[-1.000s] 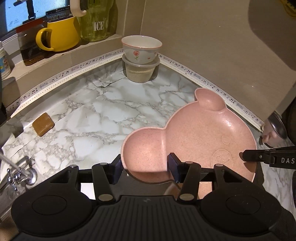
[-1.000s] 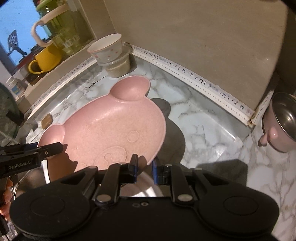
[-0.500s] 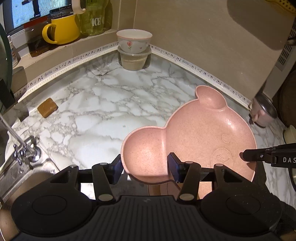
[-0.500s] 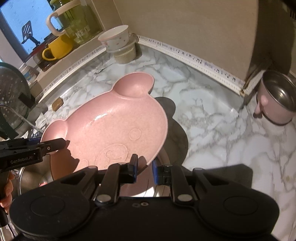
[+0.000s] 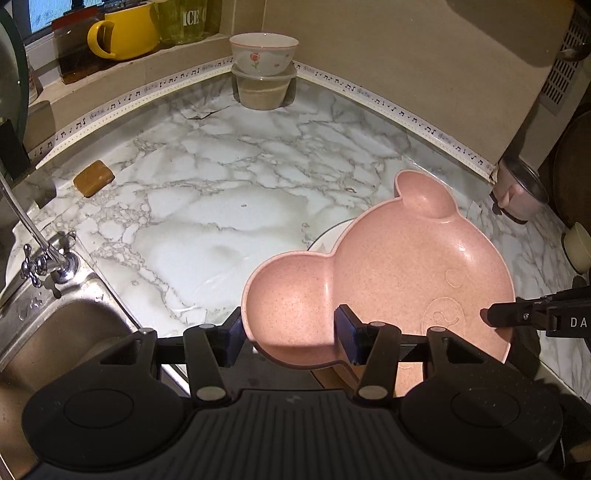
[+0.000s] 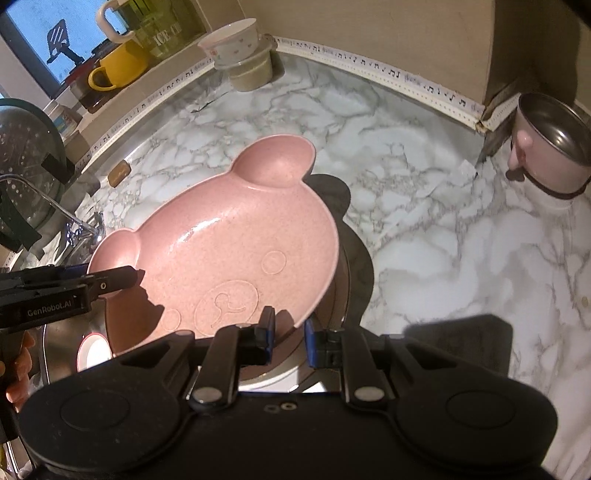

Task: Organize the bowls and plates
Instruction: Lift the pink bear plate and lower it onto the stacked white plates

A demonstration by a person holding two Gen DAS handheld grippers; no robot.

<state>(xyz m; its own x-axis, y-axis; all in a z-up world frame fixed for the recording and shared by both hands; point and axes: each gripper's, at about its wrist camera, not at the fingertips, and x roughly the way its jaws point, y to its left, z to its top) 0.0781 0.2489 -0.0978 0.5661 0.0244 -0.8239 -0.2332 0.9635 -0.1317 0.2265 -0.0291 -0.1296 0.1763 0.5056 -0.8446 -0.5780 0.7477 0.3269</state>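
Left gripper (image 5: 290, 334): its two fingers clamp the near ear lobe of the pink bear-shaped plate (image 5: 399, 273), one pad against each side of the lobe. Right gripper (image 6: 288, 338): fingers nearly closed and pinching the plate's thin rim at the chin edge, seen from the right wrist view; the same gripper enters the left wrist view from the right edge.

The plate (image 6: 229, 251) is held clear of the counter between the two grippers, hollow side up, with an embossed snout and eye circles on its floor and a second ear lobe on its far side. Beneath it, partly hidden, lies a white plate (image 5: 327, 236); its rim shows just past the pink one.

Around and beyond: the marble-patterned countertop (image 5: 229, 192); a steel sink (image 5: 55, 332) with a tap (image 5: 40, 254) at the left; a brown soap bar (image 5: 93, 178) near the counter's left edge. At the right stands a small pink pot (image 6: 550, 147) with a steel interior. In the far corner a floral bowl (image 5: 264, 51) sits stacked on a lidded plastic container (image 5: 264, 90). On the ledge behind stands a yellow mug (image 5: 127, 31).
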